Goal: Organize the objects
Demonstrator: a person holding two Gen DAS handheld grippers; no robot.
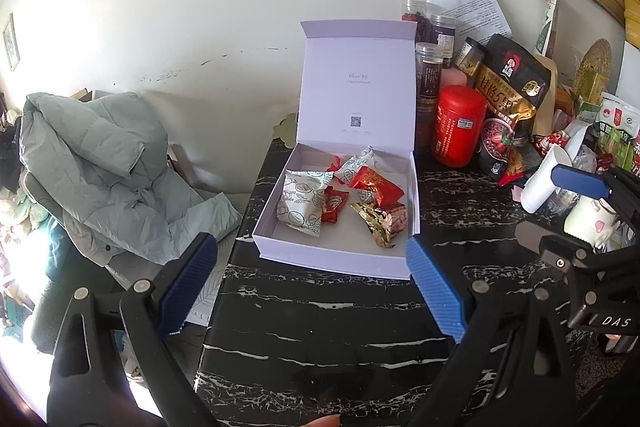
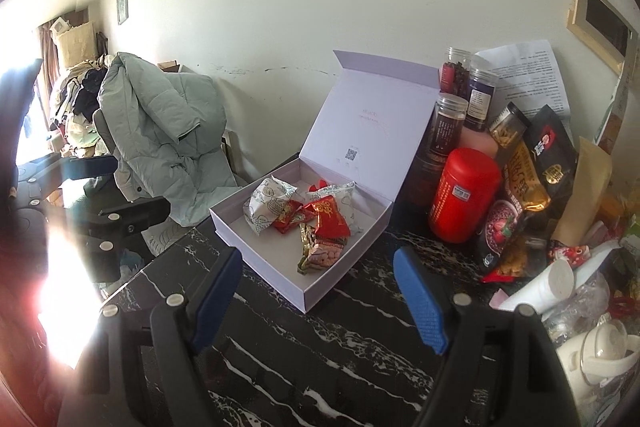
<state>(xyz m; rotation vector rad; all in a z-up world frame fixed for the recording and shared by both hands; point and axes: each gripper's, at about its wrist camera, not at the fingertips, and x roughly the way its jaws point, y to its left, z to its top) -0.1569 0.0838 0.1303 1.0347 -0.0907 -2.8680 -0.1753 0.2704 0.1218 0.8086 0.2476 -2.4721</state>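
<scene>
Black table [image 1: 320, 327] holds a snack box [image 1: 336, 251]; each hand-held gripper, left [image 1: 312, 287] and right [image 2: 318, 299], gapes wide, holding nothing.

White capitals reading "DAS" are showing on the black gripper body [image 1: 612, 321] at the right edge of the left wrist view. Large gold Chinese characters are running down the black and gold snack bag [image 1: 508, 95], seemingly beginning "桂格", though glare is making the rest unsure. A QR code and a faint line of small print are sitting inside the raised lid of the white box [image 1: 356, 87], too pale to read. The red canister [image 1: 458, 125] and the printed paper sheet [image 1: 476, 11] are carrying text that is staying illegible.
</scene>
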